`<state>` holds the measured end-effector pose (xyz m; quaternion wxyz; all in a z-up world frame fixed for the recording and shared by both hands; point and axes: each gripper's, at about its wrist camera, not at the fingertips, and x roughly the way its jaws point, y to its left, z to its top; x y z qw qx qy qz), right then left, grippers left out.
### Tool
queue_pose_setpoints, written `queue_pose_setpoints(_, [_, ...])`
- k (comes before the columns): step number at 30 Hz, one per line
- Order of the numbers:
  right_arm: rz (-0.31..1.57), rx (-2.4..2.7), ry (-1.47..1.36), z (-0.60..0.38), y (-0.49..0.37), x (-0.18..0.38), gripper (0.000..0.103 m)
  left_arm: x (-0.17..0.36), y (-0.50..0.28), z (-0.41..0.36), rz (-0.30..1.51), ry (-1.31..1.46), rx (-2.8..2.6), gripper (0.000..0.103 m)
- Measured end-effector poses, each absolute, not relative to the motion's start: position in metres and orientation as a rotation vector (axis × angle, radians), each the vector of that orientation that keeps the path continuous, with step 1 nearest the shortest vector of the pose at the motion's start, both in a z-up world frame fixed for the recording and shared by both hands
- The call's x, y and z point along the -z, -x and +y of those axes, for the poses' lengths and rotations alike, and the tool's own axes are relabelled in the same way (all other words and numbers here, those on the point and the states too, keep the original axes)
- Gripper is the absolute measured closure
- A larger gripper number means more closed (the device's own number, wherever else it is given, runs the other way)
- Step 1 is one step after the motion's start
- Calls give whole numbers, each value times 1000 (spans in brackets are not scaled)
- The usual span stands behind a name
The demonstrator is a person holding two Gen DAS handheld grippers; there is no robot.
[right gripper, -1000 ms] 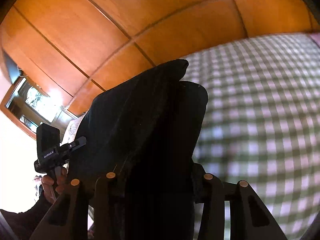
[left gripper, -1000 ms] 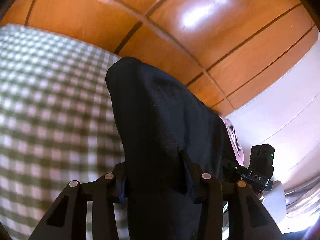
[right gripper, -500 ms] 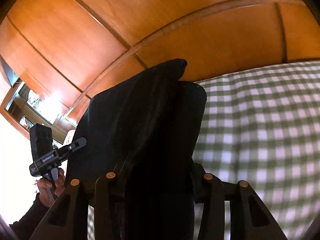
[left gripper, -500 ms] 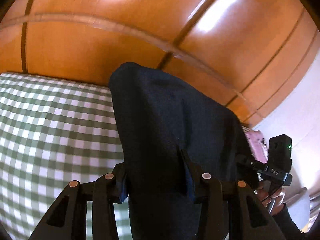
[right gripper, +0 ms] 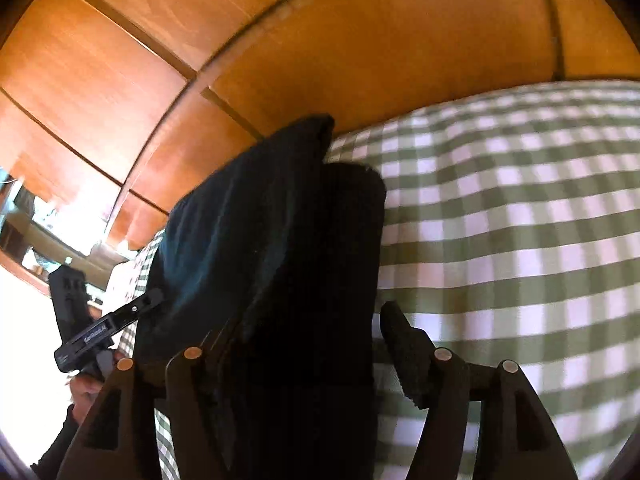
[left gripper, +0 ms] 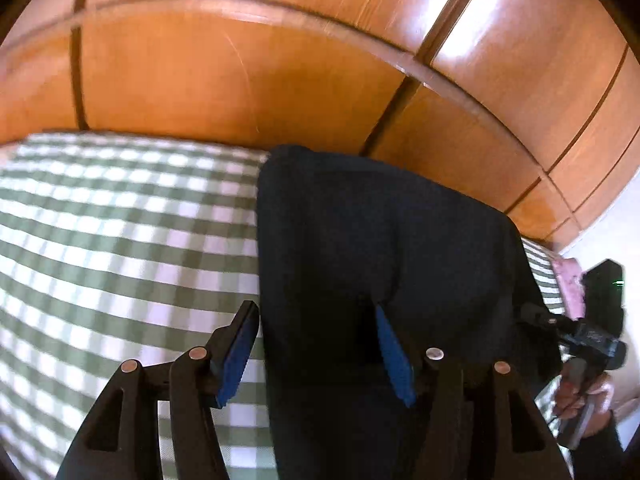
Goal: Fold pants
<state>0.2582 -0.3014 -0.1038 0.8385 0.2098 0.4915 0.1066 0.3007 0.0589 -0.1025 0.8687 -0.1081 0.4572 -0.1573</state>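
Observation:
The black pants (left gripper: 380,248) lie folded on the green-and-white checked bedspread (left gripper: 120,240). My left gripper (left gripper: 316,320) is open; its blue-padded fingers (left gripper: 236,356) stand apart on either side of the fabric edge, clear of it. In the right wrist view the pants (right gripper: 272,240) run up the middle. My right gripper (right gripper: 304,344) is open too; its right finger (right gripper: 404,356) stands clear of the cloth, while the left finger is hidden behind the fabric. Each gripper shows in the other's view, at the far right (left gripper: 592,336) and far left (right gripper: 92,332).
An orange wooden panelled wall (left gripper: 280,60) rises behind the bed. A pink item (left gripper: 568,280) lies at the bed's right end. The checked bedspread (right gripper: 520,240) stretches to the right of the pants. A bright window area (right gripper: 24,320) is at the far left.
Both grippers have opened and let go of the pants. The pants have come down onto the bedspread, and both cameras have tilted down toward the bed.

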Motion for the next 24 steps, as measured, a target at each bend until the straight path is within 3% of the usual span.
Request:
queue_pose_setpoints(8, [953,-160,-341,-299,-196,67,39,73,-238,72,847,156,188,42])
queue_pose_setpoints(13, [996,-37,-142,-274,-177,83,42,93,-227,52,905,69,134,42])
queue_pose_setpoints(16, [995,-16,-250,-288,-173,95,38,95,-223,51,892,96,111,46])
queue_pose_setpoints(24, [930,37,-194,-283,-146,75,36,73,-194,51,840,116,148,46])
